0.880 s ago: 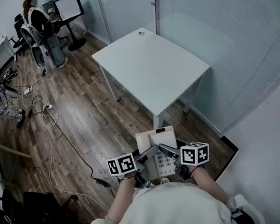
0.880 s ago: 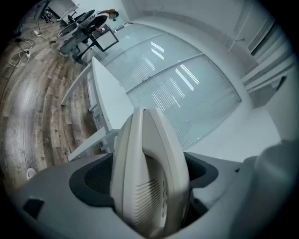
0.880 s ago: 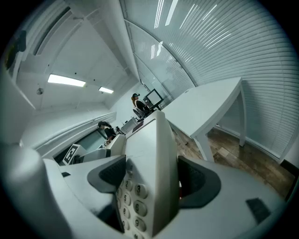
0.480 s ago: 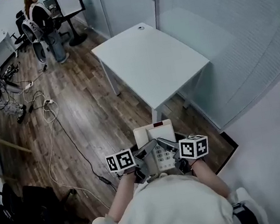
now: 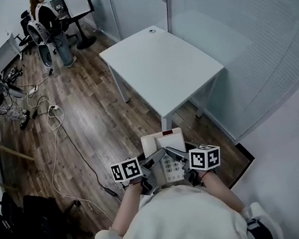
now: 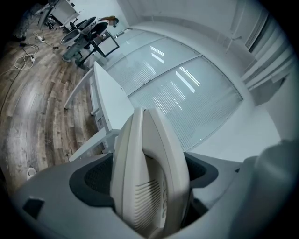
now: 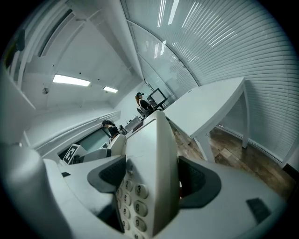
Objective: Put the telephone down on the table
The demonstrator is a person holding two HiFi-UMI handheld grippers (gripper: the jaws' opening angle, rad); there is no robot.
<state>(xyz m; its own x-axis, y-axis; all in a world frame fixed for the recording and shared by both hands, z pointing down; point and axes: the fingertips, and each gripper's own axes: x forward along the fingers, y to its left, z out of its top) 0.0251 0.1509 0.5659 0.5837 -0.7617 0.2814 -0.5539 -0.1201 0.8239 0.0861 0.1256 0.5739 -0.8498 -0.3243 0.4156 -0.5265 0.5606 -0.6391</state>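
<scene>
A beige desk telephone [image 5: 165, 152] with a keypad is held in the air in front of the person's body, above the wooden floor. My left gripper [image 5: 156, 160] grips its left side and my right gripper [image 5: 176, 156] its right side. In the left gripper view the telephone's edge [image 6: 149, 168] fills the gap, and the dark pads [image 6: 93, 179] press on it. In the right gripper view the keypad side [image 7: 147, 172] sits clamped between the pads [image 7: 198, 179]. The white table [image 5: 163, 66] stands just ahead of the telephone; its top is bare except for a small object at the far end.
Frosted glass walls [image 5: 236, 29] run along the table's right and far sides. Cables [image 5: 56, 136] trail over the floor at the left. Far off, a person [image 5: 49, 19] stands by desks, chairs and a monitor. The table [image 7: 205, 105] also shows ahead in the right gripper view.
The telephone, held by both grippers, has edged slightly forward toward the table's near corner. The grip on it looks the same.
</scene>
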